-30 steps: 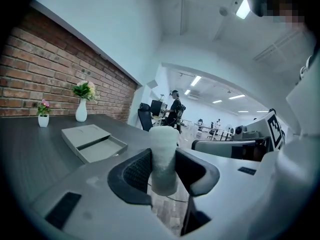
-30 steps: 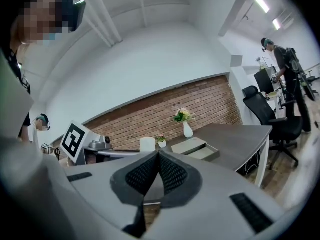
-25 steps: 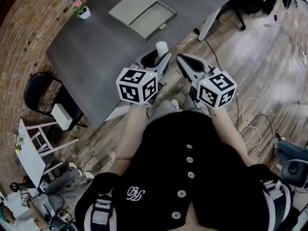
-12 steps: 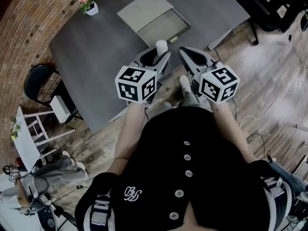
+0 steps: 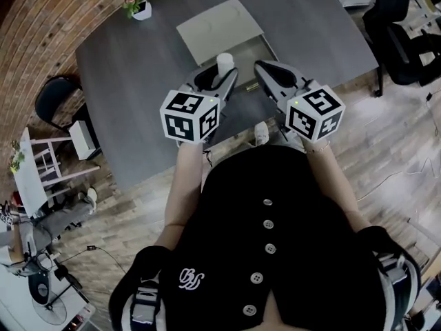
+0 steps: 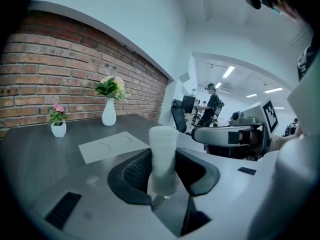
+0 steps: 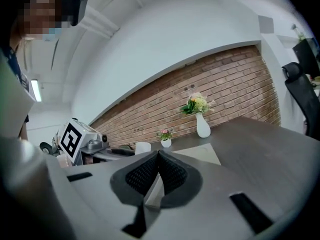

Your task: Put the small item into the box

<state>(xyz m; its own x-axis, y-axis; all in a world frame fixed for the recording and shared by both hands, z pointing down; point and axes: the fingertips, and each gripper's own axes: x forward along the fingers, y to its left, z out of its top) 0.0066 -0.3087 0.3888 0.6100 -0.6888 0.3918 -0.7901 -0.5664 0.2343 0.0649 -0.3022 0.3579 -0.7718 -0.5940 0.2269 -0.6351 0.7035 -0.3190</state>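
Observation:
My left gripper (image 5: 217,78) is shut on a small white cylinder (image 5: 225,63), which stands upright between its pads. In the left gripper view the cylinder (image 6: 162,159) fills the gap between the jaws. My right gripper (image 5: 261,67) hangs beside it, shut on nothing, its pads (image 7: 172,171) pressed together. Both hover over the near edge of the dark grey table (image 5: 138,88). Just beyond them lies the open grey box (image 5: 253,47) with its flat lid (image 5: 219,23) beside it. The grippers hide part of the box.
A small pot with a pink flower (image 5: 140,5) stands at the table's far left corner, and a white vase of flowers (image 6: 109,111) is further back. A black chair (image 5: 58,105) and white stool (image 5: 48,161) stand left of the table, an office chair (image 5: 406,33) to the right.
Both grippers have come forward from beyond the table's edge to above it, closer to the box. The left one has kept hold of the cylinder; the right has stayed shut.

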